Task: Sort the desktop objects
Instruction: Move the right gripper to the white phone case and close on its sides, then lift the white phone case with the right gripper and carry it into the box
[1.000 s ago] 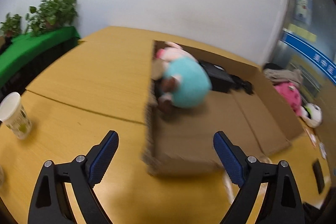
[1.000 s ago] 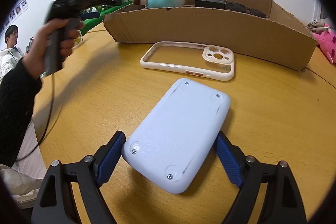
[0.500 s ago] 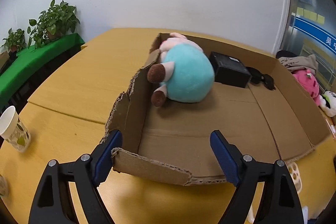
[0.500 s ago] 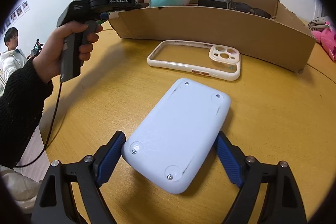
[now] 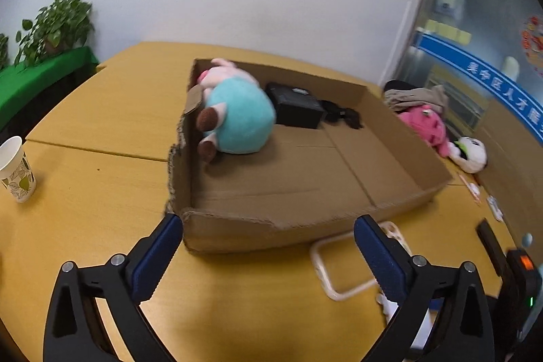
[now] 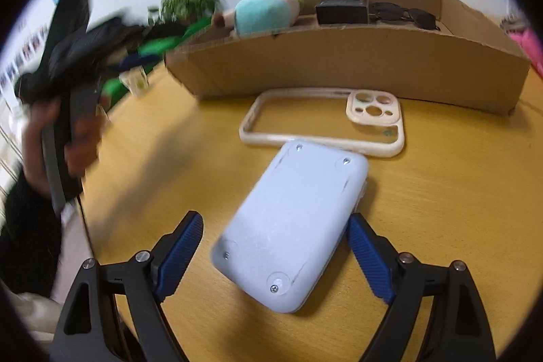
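Change: your left gripper (image 5: 264, 246), jaws opening and empty, now faces the phone case (image 5: 342, 270) | right gripper (image 6: 275, 246): spread around the white device (image 6: 292, 226), lifted, unclamped | box (image 5: 305, 202) awaits both.

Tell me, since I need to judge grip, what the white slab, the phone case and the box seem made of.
White slab: likely hard plastic, matte; screws sit at its corners. Phone case: cream rim, probably soft rubbery plastic, with a clear back showing the table. Box: brown corrugated cardboard with ragged, torn edges.
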Available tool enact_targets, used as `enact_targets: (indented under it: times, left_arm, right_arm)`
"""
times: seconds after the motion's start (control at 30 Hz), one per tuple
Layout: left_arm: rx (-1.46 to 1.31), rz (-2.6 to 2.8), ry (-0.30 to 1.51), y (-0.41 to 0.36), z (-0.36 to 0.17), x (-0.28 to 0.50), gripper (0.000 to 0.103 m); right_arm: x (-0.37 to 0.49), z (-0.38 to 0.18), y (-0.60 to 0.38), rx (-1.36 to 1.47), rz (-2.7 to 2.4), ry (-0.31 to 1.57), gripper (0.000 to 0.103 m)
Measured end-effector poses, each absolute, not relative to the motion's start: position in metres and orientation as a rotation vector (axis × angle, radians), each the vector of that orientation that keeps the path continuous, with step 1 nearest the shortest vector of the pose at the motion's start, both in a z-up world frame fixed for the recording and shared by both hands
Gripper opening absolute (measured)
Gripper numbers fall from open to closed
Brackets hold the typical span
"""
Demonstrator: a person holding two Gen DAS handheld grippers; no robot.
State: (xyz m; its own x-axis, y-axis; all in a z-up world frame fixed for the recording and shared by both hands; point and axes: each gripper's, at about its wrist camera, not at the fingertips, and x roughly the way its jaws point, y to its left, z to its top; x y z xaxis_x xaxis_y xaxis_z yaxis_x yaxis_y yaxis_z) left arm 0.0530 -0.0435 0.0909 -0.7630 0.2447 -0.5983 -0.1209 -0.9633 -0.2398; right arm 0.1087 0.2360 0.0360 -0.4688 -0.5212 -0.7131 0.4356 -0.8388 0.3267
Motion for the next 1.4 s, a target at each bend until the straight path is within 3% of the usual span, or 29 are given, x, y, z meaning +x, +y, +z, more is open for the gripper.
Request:
enact_targets:
  times: [0.1, 0.4, 0.67, 0.77, 0.93, 1.13, 1.2, 1.23, 1.4]
  left_arm:
    - [-0.974, 2.78, -0.268, -0.04, 0.092, 0.057, 0.102]
    - [-1.109, 2.916, -0.239, -0.05, 0.063, 0.006, 0.1]
    - [-1.208, 2.888, -0.33, -0.077, 0.064, -0.013, 0.099]
    - [-1.22, 2.764, -0.393, -0.069, 0.065, 0.014, 0.099]
    - [-1.273, 2.436, -0.443, -0.023, 0.048, 0.065, 0.099]
    - [-1.308, 2.229, -0.412, 0.034, 0.021, 0.089, 0.095]
    - [-1.301, 2.187, -0.488, 0.032, 0.02, 0.086, 0.081]
    - [-1.307, 2.162, -0.512, 0.032, 0.019, 0.085, 0.063]
    - [-1.313, 2.244, -0.468, 0.026, 0.023, 0.083, 0.049]
  right_arm:
    - [0.108, 0.044, 0.248, 1.117, -2.308, -0.2, 0.087]
    - [0.11, 0.033, 0.236, 1.171, -2.303, -0.168, 0.087]
    - [0.11, 0.027, 0.233, 1.209, -2.317, -0.167, 0.082]
    - [0.107, 0.024, 0.245, 1.227, -2.298, -0.258, 0.074]
    - [0.098, 0.017, 0.248, 1.249, -2.267, -0.33, 0.048]
    - [0.095, 0.008, 0.246, 1.231, -2.184, -0.471, 0.033]
    - [0.097, 0.005, 0.247, 1.225, -2.158, -0.528, 0.031]
    - [0.098, 0.003, 0.245, 1.225, -2.134, -0.546, 0.029]
    - [0.106, 0.003, 0.232, 1.198, -2.133, -0.553, 0.028]
